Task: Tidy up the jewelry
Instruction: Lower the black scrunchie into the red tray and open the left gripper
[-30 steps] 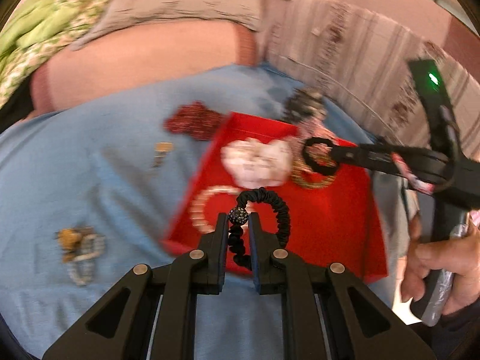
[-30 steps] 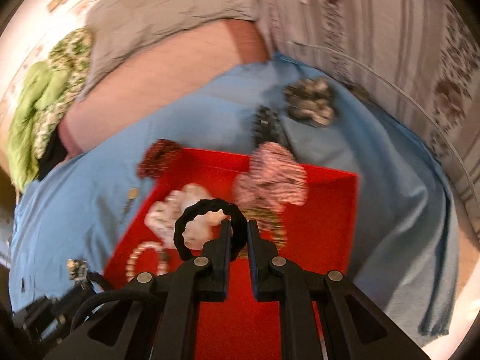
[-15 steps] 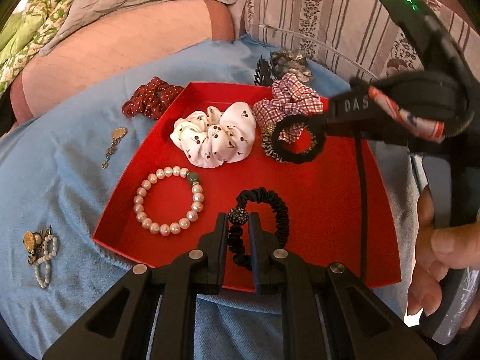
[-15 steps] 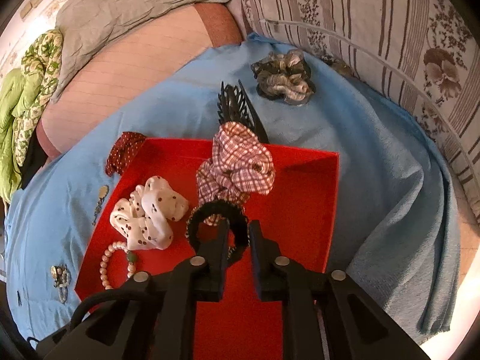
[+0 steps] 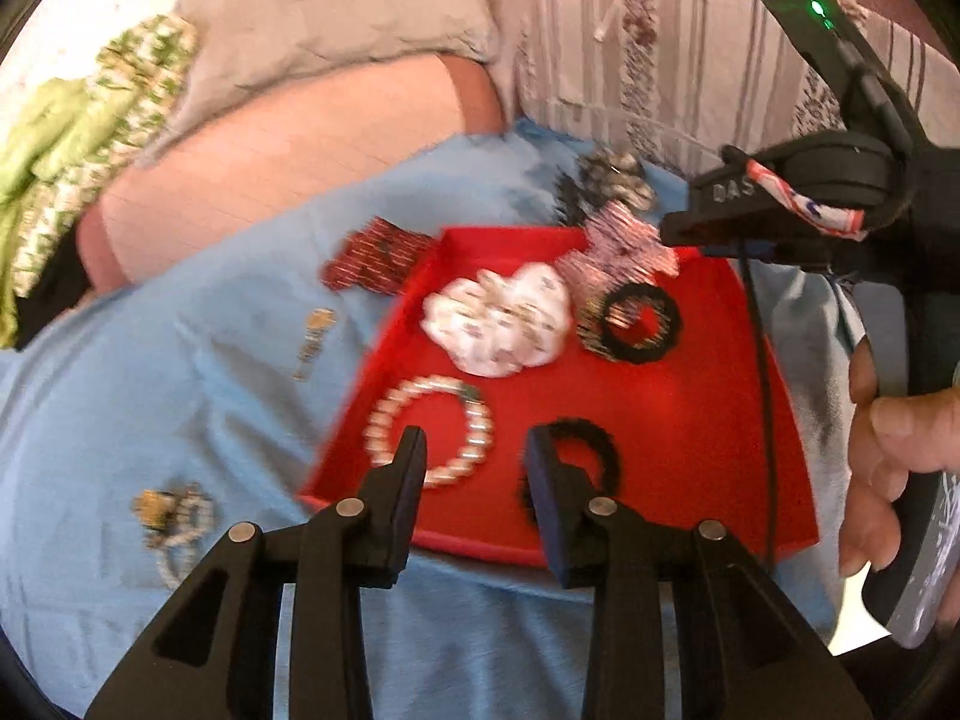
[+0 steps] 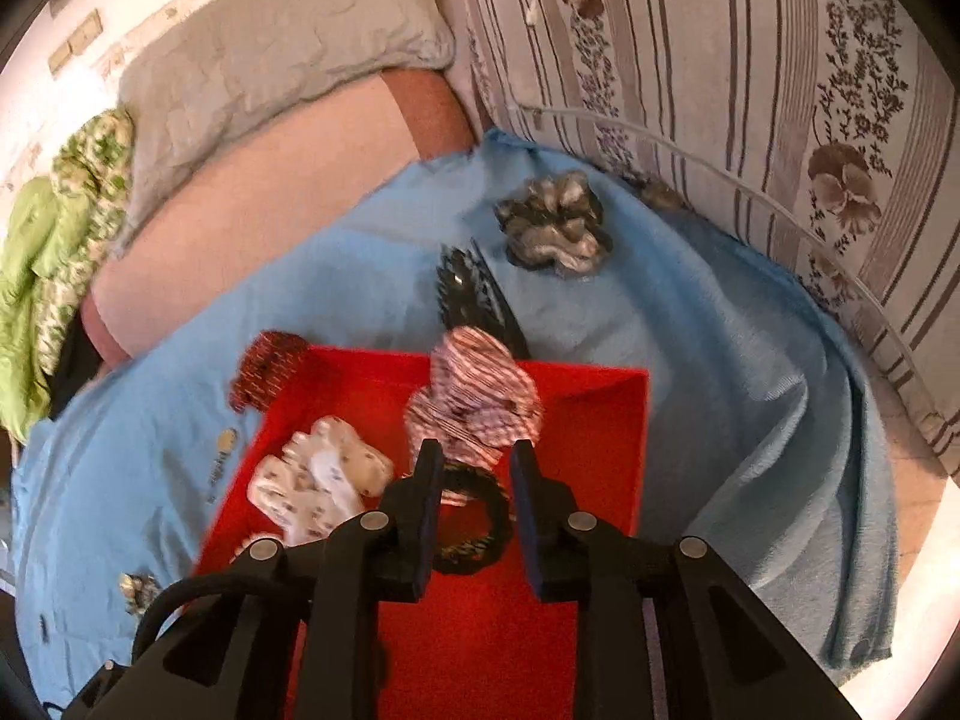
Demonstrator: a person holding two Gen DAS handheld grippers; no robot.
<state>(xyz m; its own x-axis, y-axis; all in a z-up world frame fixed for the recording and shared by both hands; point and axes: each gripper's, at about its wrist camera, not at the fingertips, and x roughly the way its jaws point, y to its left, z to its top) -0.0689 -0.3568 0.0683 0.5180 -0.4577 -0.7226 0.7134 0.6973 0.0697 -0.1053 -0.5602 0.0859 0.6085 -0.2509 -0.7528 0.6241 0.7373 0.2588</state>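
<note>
Left gripper (image 5: 474, 456) has its jaws opening up, and nothing is pinched between them. The black hair tie (image 5: 576, 462) lies on the floor of the red tray (image 5: 690, 432), peeking out right behind the right-hand finger. Whether that finger touches it I can't tell, since the shot is blurry. The pearl bracelet (image 5: 429, 429) lies flat in the tray just behind the other finger.

Right gripper (image 6: 477, 480) is opening too, with a modest gap. The black ring-shaped hair tie (image 6: 480, 525) lies on the tray beneath and between the fingers, and the pads aren't pressing on it.

Further into the tray sit the white scrunchie (image 5: 498, 324) and the pink checked scrunchie (image 6: 474, 402) up near the back wall.

Outside the tray, on the blue blanket (image 6: 690, 324): a dark red scrunchie (image 6: 267, 363) against the tray's back left corner, a black comb-like clip (image 6: 471, 294), a grey scrunchie (image 6: 552, 222) further back, a gold pendant (image 5: 315, 333), and a little heap of trinkets (image 5: 174, 519) well off to the left.
</note>
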